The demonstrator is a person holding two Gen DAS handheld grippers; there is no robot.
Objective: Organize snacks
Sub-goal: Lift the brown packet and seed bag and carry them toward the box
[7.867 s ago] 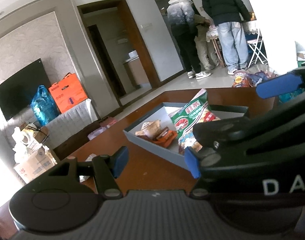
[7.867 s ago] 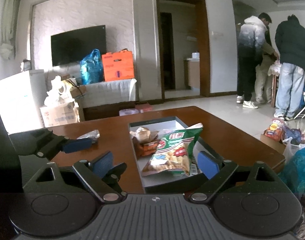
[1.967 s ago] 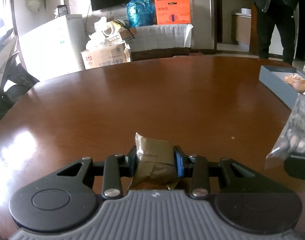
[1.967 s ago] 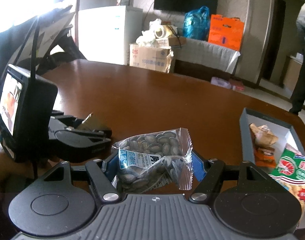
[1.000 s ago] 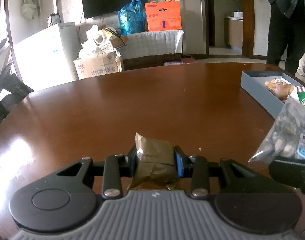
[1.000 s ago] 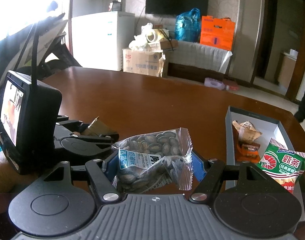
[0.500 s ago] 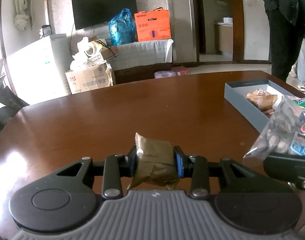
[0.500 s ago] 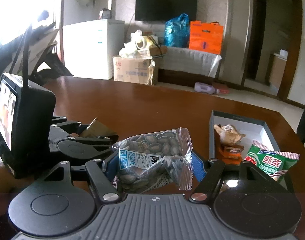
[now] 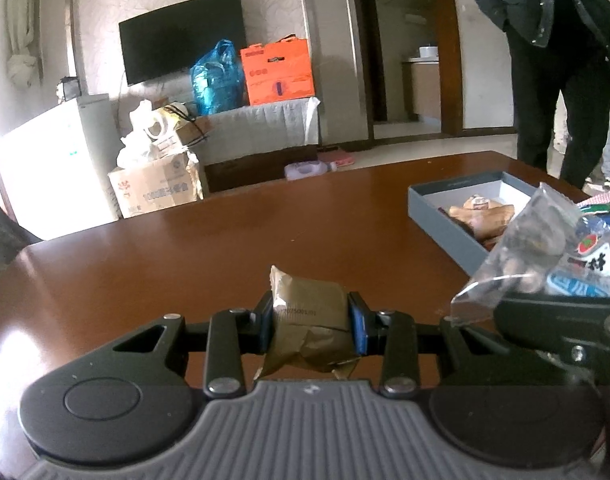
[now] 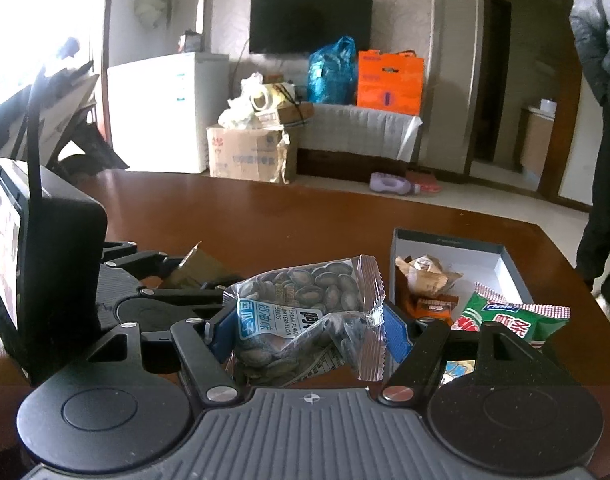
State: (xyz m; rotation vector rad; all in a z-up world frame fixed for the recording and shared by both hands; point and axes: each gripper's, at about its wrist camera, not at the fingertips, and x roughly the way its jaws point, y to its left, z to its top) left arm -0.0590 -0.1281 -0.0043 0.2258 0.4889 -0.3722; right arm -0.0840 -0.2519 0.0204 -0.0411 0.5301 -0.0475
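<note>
both grippers travel loaded over the brown table [image 9: 233, 240], and the view has swung since a second ago: the grey box [image 9: 445, 216], then at the far right edge of the left wrist view, now sits more toward the middle and shows more of its white floor. the pair looks to be on the carry leg, snacks lifted and heading for the box, with nothing dropped in yet.

nearest the left camera, the left gripper [image 9: 310, 322] is clamped on a small olive-brown packet [image 9: 307, 312], blue pads pressing both its sides, the crimped top poking up and forward past the pads. the packet hangs clear of the table, with the box ahead and to the right, well apart.

in the right wrist view, the right gripper [image 10: 305, 332] is closed around a clear bag of watermelon seeds [image 10: 305, 304], wide enough that the jaws stand well apart; its crinkled sealed edge flops over the right pad. the left gripper rides just beside it on the left, a little ahead.

beyond the seeds the box lies near, ahead and to the right, already holding a crumpled tan wrapper [image 10: 425, 276], an orange pack [image 10: 435, 306] and a green bag [image 10: 505, 318] that leans over its near end.

farther off, a person in dark trousers [image 9: 561, 112] stands past the table's far edge.
</note>
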